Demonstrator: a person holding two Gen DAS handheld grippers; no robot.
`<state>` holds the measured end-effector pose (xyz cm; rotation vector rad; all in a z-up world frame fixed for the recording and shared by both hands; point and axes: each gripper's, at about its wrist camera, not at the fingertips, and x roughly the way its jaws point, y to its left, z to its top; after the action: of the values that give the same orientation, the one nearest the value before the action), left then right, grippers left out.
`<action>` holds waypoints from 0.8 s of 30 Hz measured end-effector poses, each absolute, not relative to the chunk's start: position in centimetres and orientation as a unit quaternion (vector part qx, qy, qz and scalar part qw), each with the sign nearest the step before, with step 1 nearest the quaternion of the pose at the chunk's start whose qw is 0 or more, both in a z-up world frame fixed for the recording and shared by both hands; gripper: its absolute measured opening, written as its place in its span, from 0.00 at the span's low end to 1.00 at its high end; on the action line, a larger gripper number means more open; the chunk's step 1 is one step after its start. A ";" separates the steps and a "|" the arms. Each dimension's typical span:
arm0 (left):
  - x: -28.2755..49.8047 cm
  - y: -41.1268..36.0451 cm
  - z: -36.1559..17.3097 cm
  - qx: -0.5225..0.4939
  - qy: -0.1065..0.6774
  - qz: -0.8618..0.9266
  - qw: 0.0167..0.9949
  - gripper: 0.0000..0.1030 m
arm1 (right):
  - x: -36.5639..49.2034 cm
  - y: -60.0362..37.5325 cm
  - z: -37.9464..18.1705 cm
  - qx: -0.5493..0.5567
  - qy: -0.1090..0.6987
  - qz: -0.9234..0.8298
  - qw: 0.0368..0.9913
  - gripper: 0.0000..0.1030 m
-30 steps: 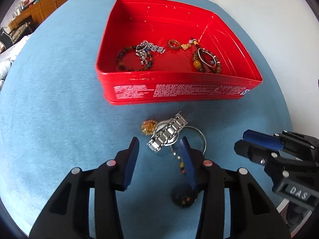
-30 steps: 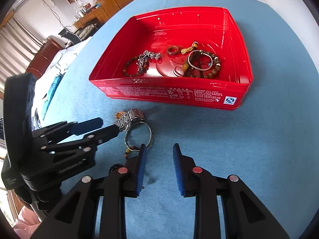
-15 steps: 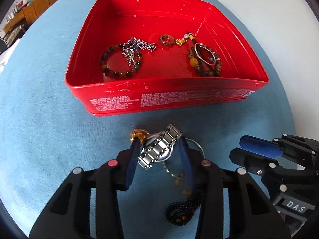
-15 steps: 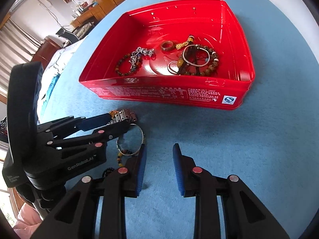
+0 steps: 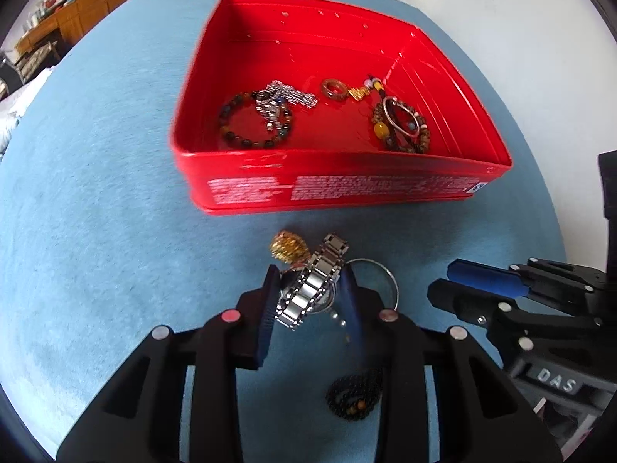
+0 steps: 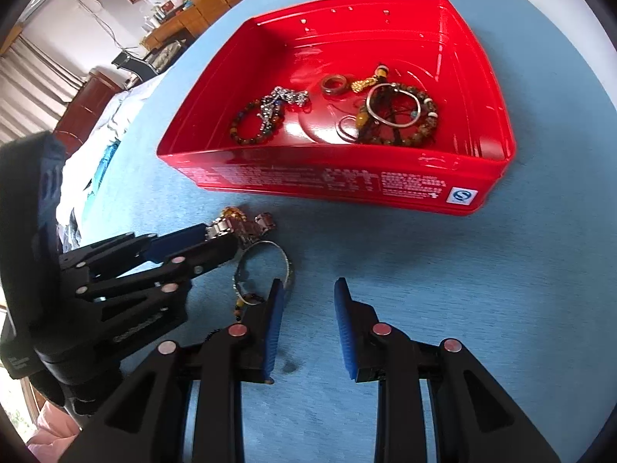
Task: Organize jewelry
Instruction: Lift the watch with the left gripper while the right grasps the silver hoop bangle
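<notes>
Lifted since before, the steel watch [image 5: 308,293] sits clamped in left tongs [image 5: 308,289]; right tongs [image 6: 308,305] gape.

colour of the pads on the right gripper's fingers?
Blue pads on black fingers; clearest in the right wrist view.
</notes>
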<state>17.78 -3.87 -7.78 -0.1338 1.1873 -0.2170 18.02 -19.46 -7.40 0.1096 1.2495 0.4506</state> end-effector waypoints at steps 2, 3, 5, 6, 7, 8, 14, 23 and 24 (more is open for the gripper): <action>17.1 -2.6 -7.4 -0.073 0.553 -0.096 0.825 0.29 | 17.9 -19.0 -7.4 0.047 0.579 0.213 0.786 0.26; 16.7 -2.1 -7.2 -0.078 0.551 -0.093 0.826 0.29 | 17.9 -18.7 -7.4 0.044 0.578 0.216 0.786 0.26; 16.3 -1.3 -7.1 -0.084 0.550 -0.089 0.826 0.29 | 17.8 -18.1 -7.4 0.038 0.578 0.221 0.785 0.27; 16.2 -1.2 -6.9 -0.088 0.550 -0.087 0.826 0.29 | 17.8 -17.8 -7.5 0.036 0.578 0.224 0.784 0.27; 16.0 -0.8 -6.9 -0.092 0.551 -0.086 0.825 0.29 | 17.8 -17.5 -7.5 0.035 0.580 0.225 0.782 0.29; 15.7 -0.3 -6.8 -0.097 0.551 -0.086 0.824 0.29 | 17.8 -17.2 -7.6 0.034 0.581 0.227 0.781 0.30; 14.4 0.6 -5.6 -0.107 0.539 -0.101 0.829 0.29 | 17.9 -16.2 -8.0 0.027 0.584 0.228 0.778 0.38; 14.1 2.7 -5.9 -0.117 0.544 -0.081 0.827 0.29 | 17.8 -15.3 -8.2 0.015 0.586 0.226 0.778 0.45; 14.3 2.7 -6.2 -0.119 0.547 -0.078 0.825 0.29 | 17.9 -15.1 -8.4 0.014 0.589 0.226 0.776 0.45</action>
<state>14.27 2.75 -6.19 -0.2526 1.1635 -0.1649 17.89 -15.05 -8.40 0.0311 1.2741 0.4901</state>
